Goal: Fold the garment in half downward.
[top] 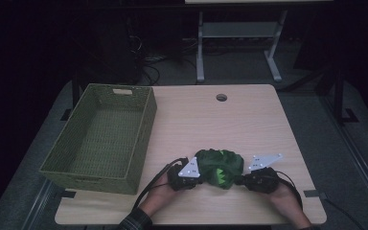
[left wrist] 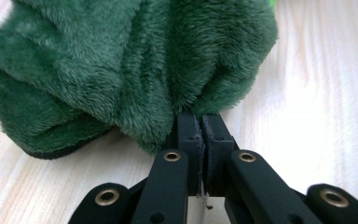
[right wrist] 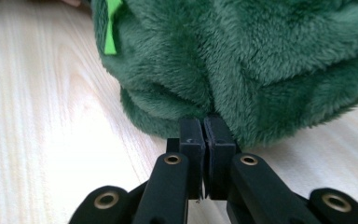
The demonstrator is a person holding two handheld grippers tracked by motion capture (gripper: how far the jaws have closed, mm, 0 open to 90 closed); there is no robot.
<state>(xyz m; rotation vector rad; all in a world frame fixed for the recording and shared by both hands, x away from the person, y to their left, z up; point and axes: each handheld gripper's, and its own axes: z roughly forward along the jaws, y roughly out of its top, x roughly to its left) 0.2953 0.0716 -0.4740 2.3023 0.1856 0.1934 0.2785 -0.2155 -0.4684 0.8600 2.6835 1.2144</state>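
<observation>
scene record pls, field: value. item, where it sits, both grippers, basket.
item: dark green plush cloth, bunched, with a bright green patch
location: on the wooden table, near the front edge
left gripper: shut on a fold of the cloth's edge
right gripper: shut on the cloth's opposite edge
basket: green woven, on the table's left side, apart from the cloth, nothing visible inside

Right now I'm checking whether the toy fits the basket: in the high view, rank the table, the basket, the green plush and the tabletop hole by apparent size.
1. table
2. green woven basket
3. green plush, bunched between both grippers
4. tabletop hole
</observation>
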